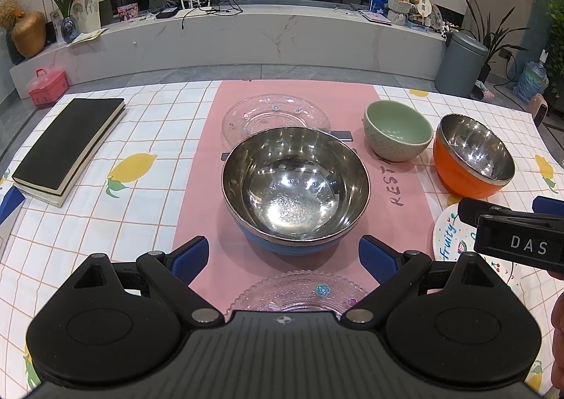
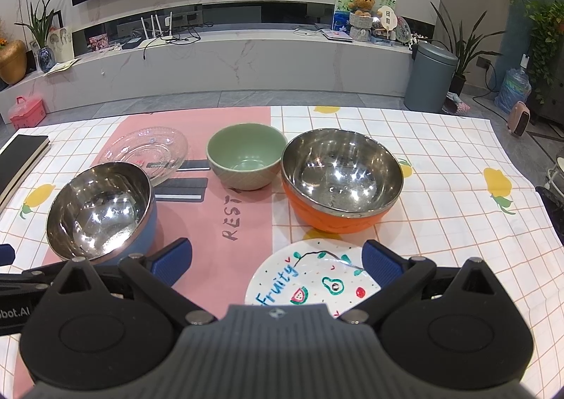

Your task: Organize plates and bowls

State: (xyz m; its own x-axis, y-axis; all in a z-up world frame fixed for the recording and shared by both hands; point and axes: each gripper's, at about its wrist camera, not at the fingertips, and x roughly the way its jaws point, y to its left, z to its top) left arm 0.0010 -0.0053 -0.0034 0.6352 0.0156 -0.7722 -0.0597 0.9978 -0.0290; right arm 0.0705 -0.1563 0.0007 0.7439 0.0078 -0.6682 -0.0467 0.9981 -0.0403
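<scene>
**2 open tools over a bench of bowls and plates**

The left tool (image 1: 283, 254) is spread wide with nothing between its blue pads, and it sits just short of the blue steel-lined bowl (image 1: 296, 187), which stands upright on the pink mat (image 1: 197, 208) in the middle of the bench (image 1: 148, 138). A clear glass plate (image 1: 299, 293) lies on the mat under the left tool, and a 2nd clear glass plate (image 1: 275, 113) lies just behind the blue bowl.

The right tool (image 2: 276, 263) is also wide open and holds nothing. It hangs over the white "Fruity" plate (image 2: 313, 275), which lies flat on the checked cloth beside the mat's right edge. Just behind that plate stands the orange steel-lined bowl (image 2: 342, 180), and the green bowl (image 2: 246, 155) sits close to its left, on the mat; whether the 2 touch cannot be told.

A black book (image 1: 70, 145) lies at the bench's far left, well apart from the dishes.
</scene>
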